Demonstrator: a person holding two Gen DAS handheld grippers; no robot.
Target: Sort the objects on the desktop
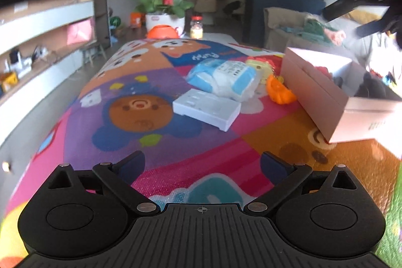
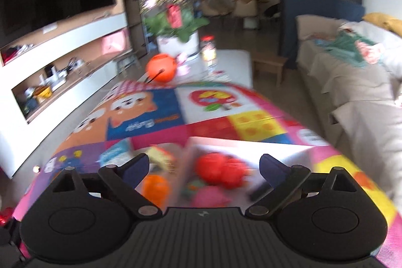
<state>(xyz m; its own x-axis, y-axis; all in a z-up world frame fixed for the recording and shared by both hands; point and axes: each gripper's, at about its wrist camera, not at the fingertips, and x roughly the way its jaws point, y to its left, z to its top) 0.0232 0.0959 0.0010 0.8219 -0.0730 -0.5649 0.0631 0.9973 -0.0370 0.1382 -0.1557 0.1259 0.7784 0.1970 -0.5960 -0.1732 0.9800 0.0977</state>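
Note:
My left gripper (image 1: 203, 163) hangs open over the colourful cartoon mat (image 1: 140, 82), with nothing between its fingers. Ahead lie a white power strip (image 1: 207, 108), a blue-and-white soft pack (image 1: 226, 78), a yellow toy (image 1: 261, 67) and an orange toy (image 1: 279, 92). To their right stands an open cardboard box (image 1: 321, 92). My right gripper (image 1: 341, 23) hovers above that box. In the blurred right wrist view, the right gripper (image 2: 204, 163) is open over the box (image 2: 238, 142), which holds a red toy (image 2: 221, 171) and a pink item (image 2: 208, 195). The orange toy (image 2: 155, 186) lies just left of the box.
At the table's far end stand a potted purple flower (image 1: 164, 19), an orange bucket (image 1: 163, 32) and a jar (image 1: 196, 27). A TV wall with shelves (image 2: 62, 62) runs along the left. A covered sofa (image 2: 351, 82) lies to the right.

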